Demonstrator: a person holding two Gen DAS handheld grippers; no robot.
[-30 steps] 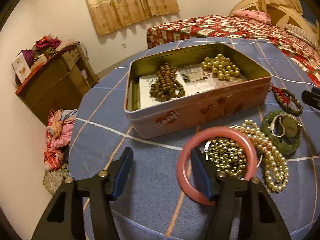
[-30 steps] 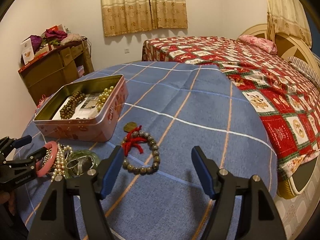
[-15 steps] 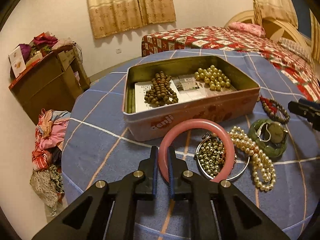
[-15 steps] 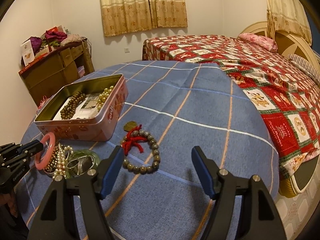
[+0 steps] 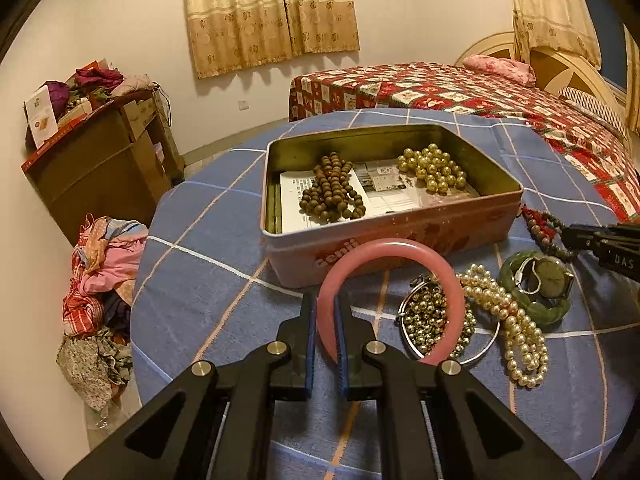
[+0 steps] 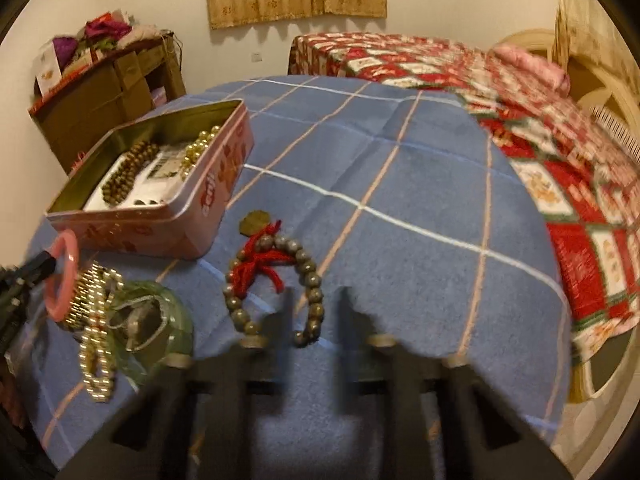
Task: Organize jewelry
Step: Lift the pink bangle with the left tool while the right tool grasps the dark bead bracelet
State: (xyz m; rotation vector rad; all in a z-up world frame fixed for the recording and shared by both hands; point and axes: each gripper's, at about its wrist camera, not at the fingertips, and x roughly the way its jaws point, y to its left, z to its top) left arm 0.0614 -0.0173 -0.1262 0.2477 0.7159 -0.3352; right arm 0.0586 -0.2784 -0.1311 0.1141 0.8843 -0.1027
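Observation:
My left gripper [image 5: 327, 312] is shut on a pink bangle [image 5: 400, 250] and holds it raised above the blue checked cloth, in front of the open pink tin [image 5: 400, 228]. The tin holds brown beads [image 5: 330, 192] and gold beads [image 5: 432, 166]. On the cloth lie gold beads in a silver ring [image 5: 428, 320], a pearl strand [image 5: 516, 320] and a green bangle with a watch [image 5: 540, 280]. My right gripper [image 6: 316, 312], blurred, has its fingers narrowed around the right side of a grey bead bracelet with red tassel [image 6: 276, 280].
A round table under a blue checked cloth [image 6: 400, 168] carries everything. A bed with a red patchwork cover [image 6: 560, 152] stands at the right. A brown cabinet [image 5: 100, 160] and a pile of clothes [image 5: 100, 280] are at the left on the floor.
My left gripper has lifted the pink bangle higher toward the tin. My right gripper has moved forward and down to the grey bead bracelet and its fingers have narrowed from wide open.

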